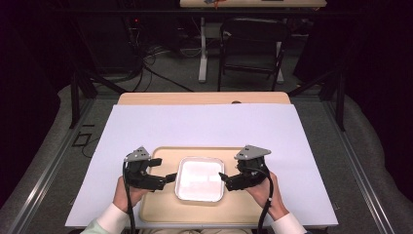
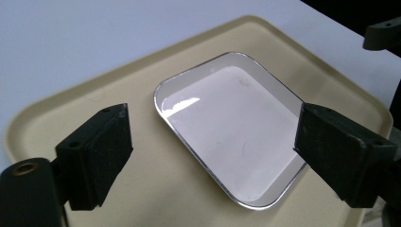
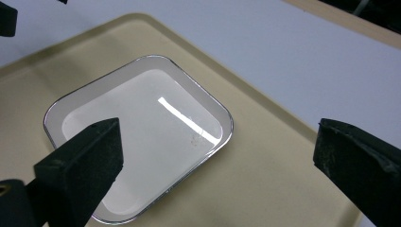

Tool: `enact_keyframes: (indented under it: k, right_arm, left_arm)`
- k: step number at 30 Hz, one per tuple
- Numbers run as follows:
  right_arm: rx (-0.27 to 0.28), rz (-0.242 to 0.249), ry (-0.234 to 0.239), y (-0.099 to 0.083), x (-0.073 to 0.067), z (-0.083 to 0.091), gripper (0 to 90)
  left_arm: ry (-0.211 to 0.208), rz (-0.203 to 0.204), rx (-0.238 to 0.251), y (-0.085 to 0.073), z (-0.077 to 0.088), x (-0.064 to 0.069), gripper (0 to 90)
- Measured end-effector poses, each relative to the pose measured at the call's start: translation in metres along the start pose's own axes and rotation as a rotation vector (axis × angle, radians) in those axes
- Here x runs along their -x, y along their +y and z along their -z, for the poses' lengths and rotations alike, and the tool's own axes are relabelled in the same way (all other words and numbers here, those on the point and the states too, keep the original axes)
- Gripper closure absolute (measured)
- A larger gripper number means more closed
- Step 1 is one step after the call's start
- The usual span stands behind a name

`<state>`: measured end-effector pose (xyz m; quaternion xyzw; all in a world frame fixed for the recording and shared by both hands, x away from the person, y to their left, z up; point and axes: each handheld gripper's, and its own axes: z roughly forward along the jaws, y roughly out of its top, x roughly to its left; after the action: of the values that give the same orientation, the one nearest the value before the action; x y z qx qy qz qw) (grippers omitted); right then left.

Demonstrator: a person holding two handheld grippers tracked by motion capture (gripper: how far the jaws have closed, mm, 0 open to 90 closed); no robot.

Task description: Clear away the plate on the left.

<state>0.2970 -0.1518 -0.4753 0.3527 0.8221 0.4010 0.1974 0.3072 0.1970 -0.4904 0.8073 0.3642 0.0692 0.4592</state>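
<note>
Seen from the high view: a white rectangular dish (image 1: 199,178) lay at the middle of a beige tray (image 1: 160,204) on the white-covered worktop (image 1: 204,124). Left of the dish hovered the left gripper (image 1: 171,177), jaws parted; right of it the right gripper (image 1: 222,177), likewise spread. Beyond the worktop stood a dark chair (image 1: 253,46).

Seen from the left gripper view: left gripper (image 2: 210,153) gaped wide, empty, above the dish (image 2: 227,127) on the tray (image 2: 71,104).

Seen from the right gripper view: right gripper (image 3: 215,158) held wide apart, empty, over the dish (image 3: 137,137), tray (image 3: 265,179) beneath.
</note>
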Motion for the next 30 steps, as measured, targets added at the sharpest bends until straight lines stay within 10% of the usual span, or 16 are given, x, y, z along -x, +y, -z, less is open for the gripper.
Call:
enact_keyframes:
  k: [13,30]
  right_arm:
    - [0.110,-0.005,-0.096,-0.012,0.013,0.051,0.0]
    - [0.089,-0.083,-0.147,-0.066,0.025,0.075,0.0]
  left_arm:
    - [0.086,-0.046,0.010,-0.009,0.033,-0.002,1.2]
    - [0.174,-0.045,0.027,-0.046,0.064,-0.016,0.3]
